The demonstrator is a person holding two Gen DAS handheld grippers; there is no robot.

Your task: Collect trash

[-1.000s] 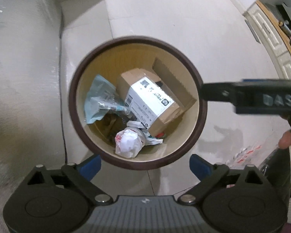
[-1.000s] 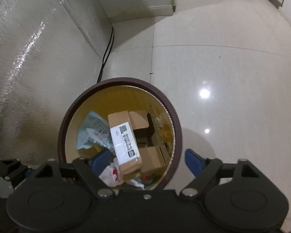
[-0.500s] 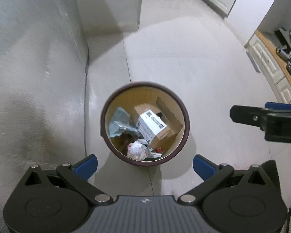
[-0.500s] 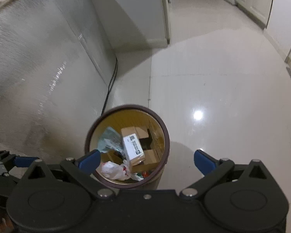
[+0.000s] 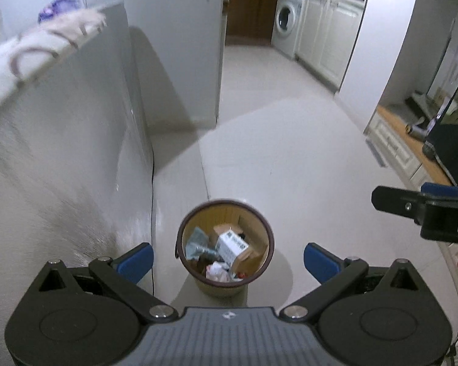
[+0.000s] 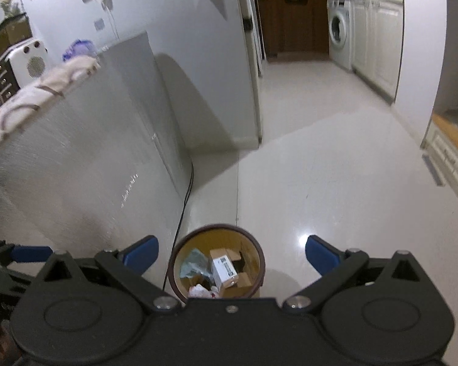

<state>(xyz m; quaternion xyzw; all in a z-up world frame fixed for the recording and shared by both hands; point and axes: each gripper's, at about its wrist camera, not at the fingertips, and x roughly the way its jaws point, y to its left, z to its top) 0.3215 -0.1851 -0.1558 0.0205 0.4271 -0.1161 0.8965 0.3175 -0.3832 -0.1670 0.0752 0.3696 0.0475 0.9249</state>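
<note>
Two grippers: both with jaws spread wide and nothing between the pads.
Left gripper point(image 5: 227, 257): blue pads far apart, empty; bin framed in the gap below.
Right gripper point(image 6: 232, 254): jaws just opened to full spread, empty in the right wrist view; also seen from the side at the right edge of the left wrist view.
Trash bin point(image 5: 225, 246): round, brown rim, standing upright on the pale tile floor point(image 5: 290, 158), just beside the grey appliance side point(image 5: 70, 167), with a black cable point(image 5: 152, 183) running down between the two.
Contents: a cardboard box with a white label point(image 5: 232, 245), a greenish plastic wrapper point(image 5: 195, 241), crumpled white paper point(image 5: 218, 271); all lying inside, nothing hanging over the rim.
Step in hand, as judged: drop-off done, both hands high above the bin; next likely a search for further litter.
Floor in view: no loose litter visible around the bin; far kitchen end with a washing machine point(image 5: 285, 26) too distant to judge.
Advice: keep jaws wide, sweep the cameras slowly over the floor and counters before committing to a target.
Advice: steer clear of the cable and the bin rim on any return pass; approach from above, release only when centred over the opening.
Risk: box stands tall inside, so bulky additions might bounce out.
</note>
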